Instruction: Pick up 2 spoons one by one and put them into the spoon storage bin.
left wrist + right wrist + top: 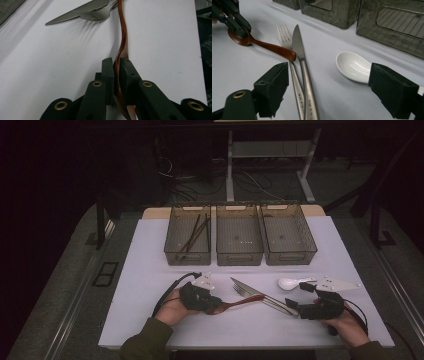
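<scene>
The left gripper (209, 304) is clamped on the bowl end of the wooden spoon (235, 303), which lies on the white table (145, 285). It should lift straight up, because the handle tip touches the fork (250, 292) and knife (265, 297). Further right, the right gripper (329, 90) has its jaws wide apart, near the white spoon (353, 65). Three bins (239, 240) stand behind.

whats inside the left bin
The left bin holds dark chopsticks lying lengthwise, crossing each other. How many there are is too dim to count, and its near wall hides whatever lies close to the front of the floor.
</scene>
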Demonstrator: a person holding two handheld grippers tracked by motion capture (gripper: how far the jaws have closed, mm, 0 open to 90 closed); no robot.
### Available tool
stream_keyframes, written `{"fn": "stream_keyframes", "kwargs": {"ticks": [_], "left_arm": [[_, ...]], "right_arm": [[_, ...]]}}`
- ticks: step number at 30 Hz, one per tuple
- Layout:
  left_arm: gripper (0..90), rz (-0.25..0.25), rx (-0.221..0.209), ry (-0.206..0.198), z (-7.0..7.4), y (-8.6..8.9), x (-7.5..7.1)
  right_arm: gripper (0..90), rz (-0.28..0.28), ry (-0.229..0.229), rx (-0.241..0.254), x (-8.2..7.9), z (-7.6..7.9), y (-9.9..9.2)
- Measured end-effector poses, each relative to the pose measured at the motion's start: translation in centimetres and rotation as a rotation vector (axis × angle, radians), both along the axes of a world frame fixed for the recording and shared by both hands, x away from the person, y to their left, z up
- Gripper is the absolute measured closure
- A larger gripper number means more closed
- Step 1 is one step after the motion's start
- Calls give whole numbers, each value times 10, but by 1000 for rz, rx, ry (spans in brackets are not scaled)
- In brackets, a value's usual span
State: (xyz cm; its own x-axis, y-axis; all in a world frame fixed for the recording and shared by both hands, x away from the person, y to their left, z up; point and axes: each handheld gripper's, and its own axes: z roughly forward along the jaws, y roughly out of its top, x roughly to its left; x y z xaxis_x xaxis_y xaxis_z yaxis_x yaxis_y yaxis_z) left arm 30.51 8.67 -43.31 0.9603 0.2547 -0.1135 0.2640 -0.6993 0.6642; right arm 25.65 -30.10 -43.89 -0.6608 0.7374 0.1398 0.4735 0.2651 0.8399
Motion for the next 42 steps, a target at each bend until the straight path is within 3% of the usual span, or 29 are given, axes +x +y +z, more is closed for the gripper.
{"fn": "stream_keyframes", "kwargs": {"ticks": [10,17,32,42], "left_arm": [[817,-3,33,-40,4,-4,-4],[817,18,3,-76,12,1,-5],[817,158,-84,-155,26,21,0],[817,257,-129,-168,33,28,10]], "right_arm": [[163,-2,0,3,0,0,0],[162,-2,-4,6,0,1,-1],[163,-2,-6,5,0,1,-1],[163,-2,-4,2,0,1,0]]}}
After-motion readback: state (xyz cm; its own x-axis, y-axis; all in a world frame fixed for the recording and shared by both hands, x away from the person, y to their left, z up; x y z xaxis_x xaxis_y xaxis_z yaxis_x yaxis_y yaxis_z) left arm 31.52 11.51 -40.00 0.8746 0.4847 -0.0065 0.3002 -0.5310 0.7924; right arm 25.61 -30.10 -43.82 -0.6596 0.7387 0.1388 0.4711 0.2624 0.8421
